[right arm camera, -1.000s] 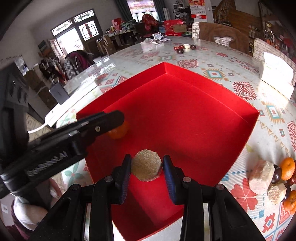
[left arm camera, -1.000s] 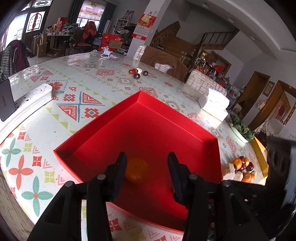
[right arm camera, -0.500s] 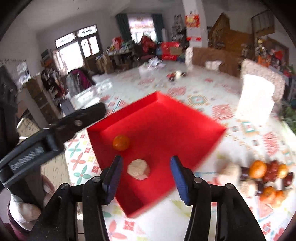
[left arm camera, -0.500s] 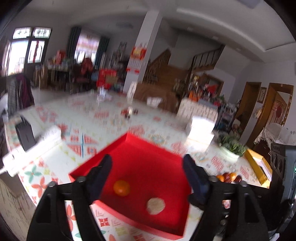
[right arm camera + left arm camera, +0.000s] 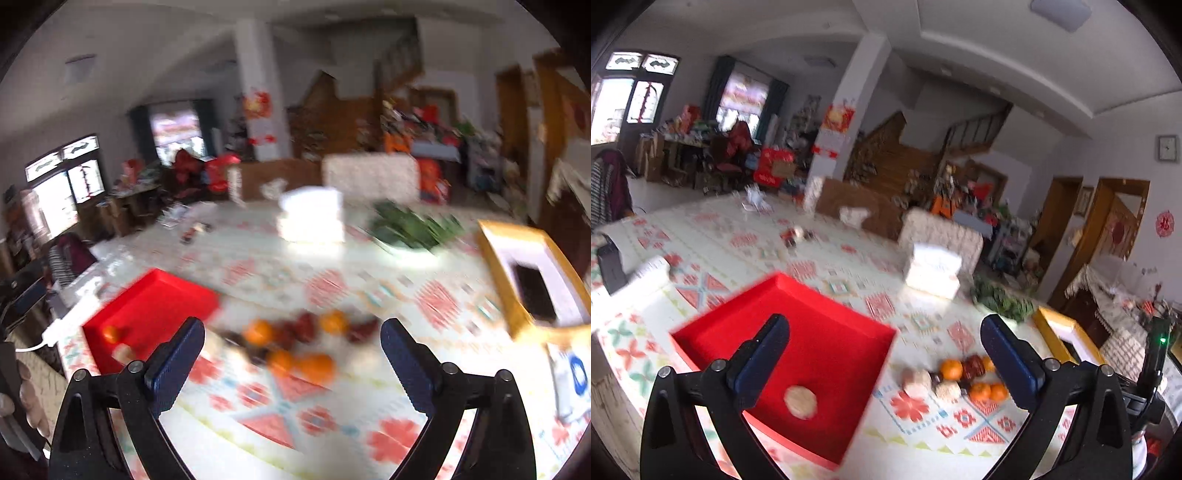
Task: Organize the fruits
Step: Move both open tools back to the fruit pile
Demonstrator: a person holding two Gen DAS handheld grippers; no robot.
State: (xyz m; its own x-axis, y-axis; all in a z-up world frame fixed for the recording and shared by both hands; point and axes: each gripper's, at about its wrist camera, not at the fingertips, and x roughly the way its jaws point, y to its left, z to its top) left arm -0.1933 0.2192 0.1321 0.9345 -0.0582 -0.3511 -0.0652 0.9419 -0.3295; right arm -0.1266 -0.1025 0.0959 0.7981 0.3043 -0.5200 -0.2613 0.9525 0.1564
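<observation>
A red tray [image 5: 827, 332] lies on the patterned table, with a round beige fruit [image 5: 800, 401] in it. In the right wrist view the tray [image 5: 155, 306] also holds an orange [image 5: 110, 333]. A loose pile of oranges, dark red fruits and beige fruits [image 5: 955, 376] lies on the table right of the tray; it shows blurred in the right wrist view [image 5: 295, 343]. My left gripper [image 5: 884, 354] is open and empty, raised above the tray's right edge. My right gripper [image 5: 291, 354] is open and empty, raised above the pile.
A white tissue box [image 5: 932, 271] and a green plant [image 5: 1001, 299] stand at the back. A yellow-edged box [image 5: 532, 280] lies at the right. A white power strip [image 5: 646, 269] and a dark phone [image 5: 609, 264] sit at the left.
Both grippers opened wide and lifted away from the tray. The right one let go of the beige fruit, which now lies in the tray, and swung right over the pile.
</observation>
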